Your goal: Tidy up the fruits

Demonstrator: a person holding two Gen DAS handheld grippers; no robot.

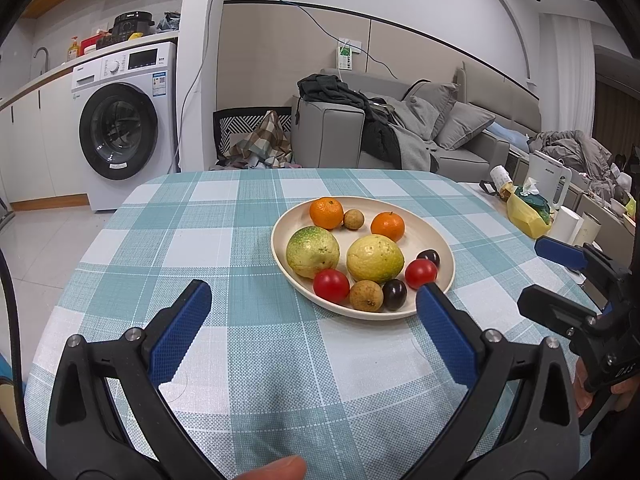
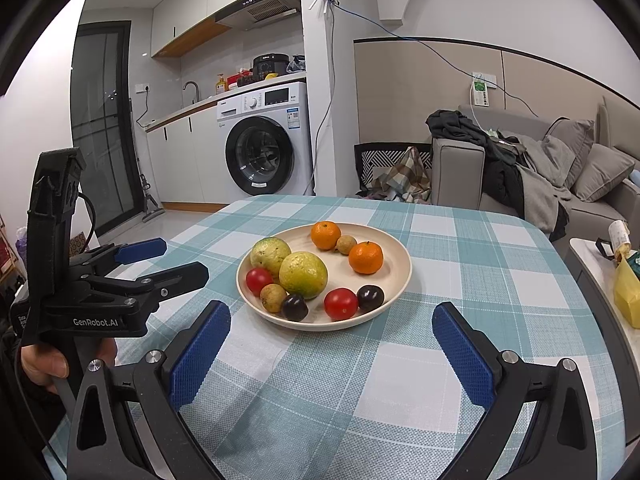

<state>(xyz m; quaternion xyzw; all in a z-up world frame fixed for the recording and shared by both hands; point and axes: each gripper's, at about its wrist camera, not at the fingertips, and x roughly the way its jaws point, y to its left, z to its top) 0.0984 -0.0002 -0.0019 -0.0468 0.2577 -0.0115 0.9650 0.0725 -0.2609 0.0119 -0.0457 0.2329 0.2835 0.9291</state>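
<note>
A small home: washer (image 2: 266,148) under a kitchen counter (image 2: 224,98), grey sofa (image 1: 448,136), checked-cloth table (image 2: 460,280).

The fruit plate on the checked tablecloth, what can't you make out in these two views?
- Left wrist view: the near right rim of the cream plate is covered by the left gripper's blue finger pad.
- Right wrist view: the greener round guava is partly hidden behind the yellower guava.
- Both views: the fruits' undersides are unseen.
</note>
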